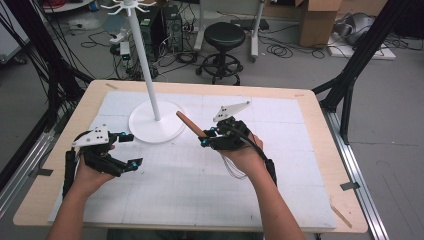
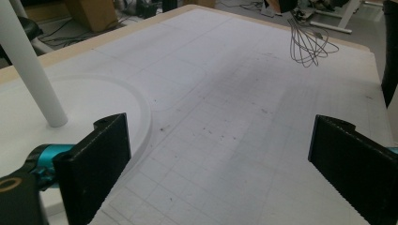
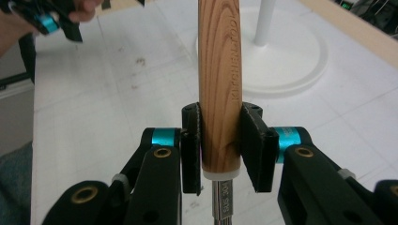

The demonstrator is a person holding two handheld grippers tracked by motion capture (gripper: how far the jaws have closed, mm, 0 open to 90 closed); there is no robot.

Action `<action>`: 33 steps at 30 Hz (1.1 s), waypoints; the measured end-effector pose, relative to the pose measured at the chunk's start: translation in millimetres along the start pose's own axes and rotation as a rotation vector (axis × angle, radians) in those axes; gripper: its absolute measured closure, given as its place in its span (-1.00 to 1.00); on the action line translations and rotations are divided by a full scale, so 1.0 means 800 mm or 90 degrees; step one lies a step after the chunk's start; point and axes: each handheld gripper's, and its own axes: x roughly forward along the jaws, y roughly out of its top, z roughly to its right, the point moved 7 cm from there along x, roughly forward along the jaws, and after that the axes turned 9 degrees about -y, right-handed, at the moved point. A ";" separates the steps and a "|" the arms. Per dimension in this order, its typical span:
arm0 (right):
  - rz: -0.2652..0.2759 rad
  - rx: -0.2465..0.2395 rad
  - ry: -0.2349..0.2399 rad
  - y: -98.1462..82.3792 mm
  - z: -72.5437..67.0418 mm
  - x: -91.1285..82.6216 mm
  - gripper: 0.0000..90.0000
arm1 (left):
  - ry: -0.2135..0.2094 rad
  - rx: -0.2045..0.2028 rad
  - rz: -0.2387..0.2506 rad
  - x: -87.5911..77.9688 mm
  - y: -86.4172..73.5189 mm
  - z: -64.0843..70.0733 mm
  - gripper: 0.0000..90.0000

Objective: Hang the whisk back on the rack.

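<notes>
Nearest, at the table's 7 o'clock: left tongs, jaws spread wide, nothing between them, pointing toward 3 o'clock. Left gripper view confirms it, just bare gridded mat between the jaws. Probably parked there to be ready for a handover or to steady something.

Centre, slightly toward 5 o'clock: right tongs, jaws pinching a whisk on the lower end of its wooden handle, just above the metal collar. Handle slants up toward 11 o'clock in the high view, wire loops hang down under the hand, off the mat. Left gripper view shows the loops dangling in the air, well apart from the left tongs. Grip near the collar likely keeps the heavy wire end close to the hand and leaves the handle tip free, which would suit hooking it somewhere.

Farther, around 11 o'clock: white rack, pole on a round base, hooks at the top. Base sits just beside the left tongs and near the handle tip. My guess is the whisk is headed for a hook; not hung yet.

Beyond the table at 12 o'clock: stool, cables, boxes on the floor.
</notes>
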 end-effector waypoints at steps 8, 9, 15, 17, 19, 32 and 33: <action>0.042 0.008 -0.018 0.022 0.009 -0.008 0.58 | -0.002 0.000 0.002 0.000 0.000 0.000 -0.85; 0.048 0.009 -0.022 0.024 0.010 -0.009 0.58 | -0.001 0.000 0.002 0.000 0.000 0.000 -0.85; 0.087 0.027 -0.039 0.037 0.018 -0.014 0.58 | -0.001 0.000 0.002 0.000 0.000 0.000 -0.85; 0.093 0.032 -0.043 0.041 0.020 -0.016 0.58 | -0.001 0.001 0.000 0.000 0.000 0.000 -0.85; 0.097 0.030 -0.049 0.045 0.023 -0.017 0.58 | -0.001 0.001 0.000 0.000 0.000 0.000 -0.85; 0.120 0.026 -0.054 0.086 0.042 -0.023 0.58 | -0.001 0.000 0.001 0.000 0.000 0.000 -0.85; 0.123 0.021 -0.059 0.090 0.044 -0.024 0.58 | -0.001 0.001 0.000 0.000 0.000 0.000 -0.85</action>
